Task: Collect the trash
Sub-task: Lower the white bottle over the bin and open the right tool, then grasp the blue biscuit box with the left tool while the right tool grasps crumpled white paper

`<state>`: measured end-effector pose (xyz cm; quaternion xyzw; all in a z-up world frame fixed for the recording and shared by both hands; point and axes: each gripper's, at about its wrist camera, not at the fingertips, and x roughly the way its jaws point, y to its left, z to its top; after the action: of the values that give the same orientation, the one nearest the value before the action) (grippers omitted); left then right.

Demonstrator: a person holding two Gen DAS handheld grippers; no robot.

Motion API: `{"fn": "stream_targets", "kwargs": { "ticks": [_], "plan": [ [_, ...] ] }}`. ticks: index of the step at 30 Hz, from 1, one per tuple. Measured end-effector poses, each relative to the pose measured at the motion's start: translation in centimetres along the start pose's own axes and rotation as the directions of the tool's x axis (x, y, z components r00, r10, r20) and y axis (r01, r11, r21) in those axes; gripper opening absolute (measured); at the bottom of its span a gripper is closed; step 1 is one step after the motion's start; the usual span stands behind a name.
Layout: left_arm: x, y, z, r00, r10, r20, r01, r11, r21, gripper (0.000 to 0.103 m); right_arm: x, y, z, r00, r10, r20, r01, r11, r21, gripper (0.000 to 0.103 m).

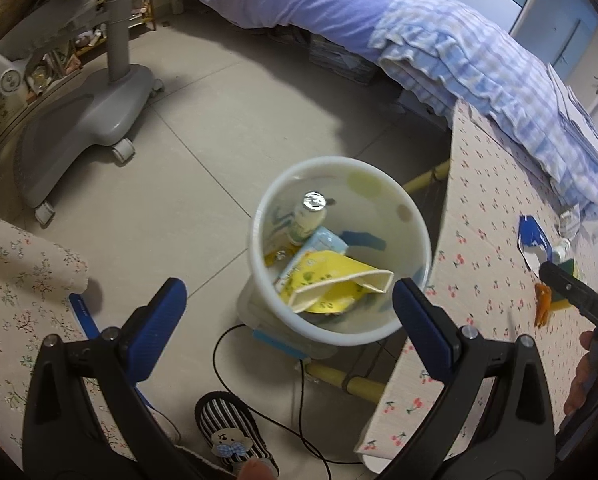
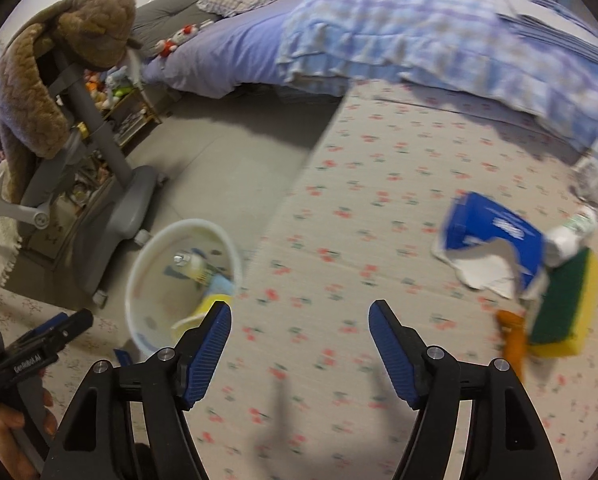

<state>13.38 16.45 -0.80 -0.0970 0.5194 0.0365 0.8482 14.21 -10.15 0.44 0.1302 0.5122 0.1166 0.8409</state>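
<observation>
Left claw (image 1: 289,306) — jaws apart, empty — hangs over the white bin (image 1: 415,216) on the floor, holding a yellow carton (image 1: 335,276) and bottle. Right claw (image 2: 299,350) — spread, empty — above the cherry-print surface (image 2: 379,168); torn blue wrapper (image 2: 491,226) and sponge (image 2: 563,300) lie right.

My left gripper (image 1: 289,312) hangs with its jaws apart above the white bin (image 1: 339,248). Inside lie a yellow packet (image 1: 335,280) and a small bottle (image 1: 309,216). The bin stands just beside the cherry-print table (image 1: 491,240).
</observation>
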Motion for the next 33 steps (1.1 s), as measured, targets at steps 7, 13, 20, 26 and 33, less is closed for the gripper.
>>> {"fn": "stream_targets", "kwargs": {
  "ticks": [7,13,20,26,33],
  "plan": [
    [0.1,-3.2,-0.4,1.0,-0.018,0.001,0.018,0.999,0.044,0.102,-2.5,-5.1,-1.0,0.997,-0.069,0.035,0.068,0.997,0.035,0.074],
    [0.7,-6.3,-0.8,0.999,-0.033,-0.01,0.034,0.995,0.094,0.102,-4.2,-9.7,-1.4,0.993,-0.104,0.051,0.1,0.992,0.08,0.075],
    [1.6,-11.2,-0.6,0.998,-0.058,-0.029,0.062,0.987,0.147,0.102,-6.7,-15.4,-1.2,0.99,-0.119,0.074,0.106,0.981,0.162,0.075],
    [2.6,-16.8,-0.2,0.995,-0.081,-0.053,0.091,0.971,0.22,0.102,-9.3,-21.4,-1.1,0.984,-0.148,0.101,0.115,0.955,0.275,0.076],
    [4.3,-23.5,-0.4,0.992,-0.1,-0.072,0.119,0.936,0.331,0.102,-9.9,-27.7,-1.9,0.977,-0.199,0.072,0.155,0.904,0.398,0.077]
  ]
}}
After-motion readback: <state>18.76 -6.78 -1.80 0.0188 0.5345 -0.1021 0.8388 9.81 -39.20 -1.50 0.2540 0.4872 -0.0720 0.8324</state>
